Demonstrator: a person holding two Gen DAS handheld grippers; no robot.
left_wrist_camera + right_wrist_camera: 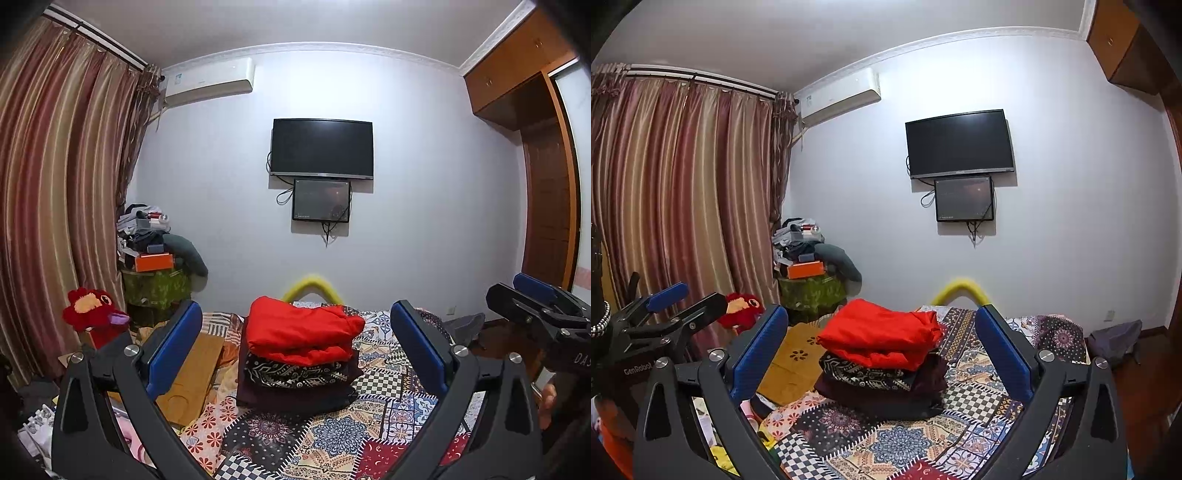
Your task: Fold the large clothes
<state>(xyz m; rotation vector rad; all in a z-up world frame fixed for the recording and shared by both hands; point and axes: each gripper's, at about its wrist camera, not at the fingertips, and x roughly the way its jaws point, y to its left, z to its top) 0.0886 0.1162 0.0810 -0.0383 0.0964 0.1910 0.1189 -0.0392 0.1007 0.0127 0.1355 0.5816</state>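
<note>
A stack of folded clothes sits on the patchwork bed cover (332,439). On top lies a red folded garment (301,334), also in the right wrist view (882,332). Under it are a black-and-white patterned garment (295,373) and a dark maroon one (291,400). My left gripper (295,350) is open and empty, held above the bed in front of the stack. My right gripper (882,350) is open and empty too, level with the stack. Each gripper shows at the edge of the other's view, the right (532,302) and the left (679,299).
A red plush toy (92,312) and a flat cardboard piece (192,373) lie left of the stack. A cluttered green-covered table (157,280) stands by the striped curtains (55,184). A television (321,147) hangs on the far wall. A yellow bed rail (314,284) is behind the stack.
</note>
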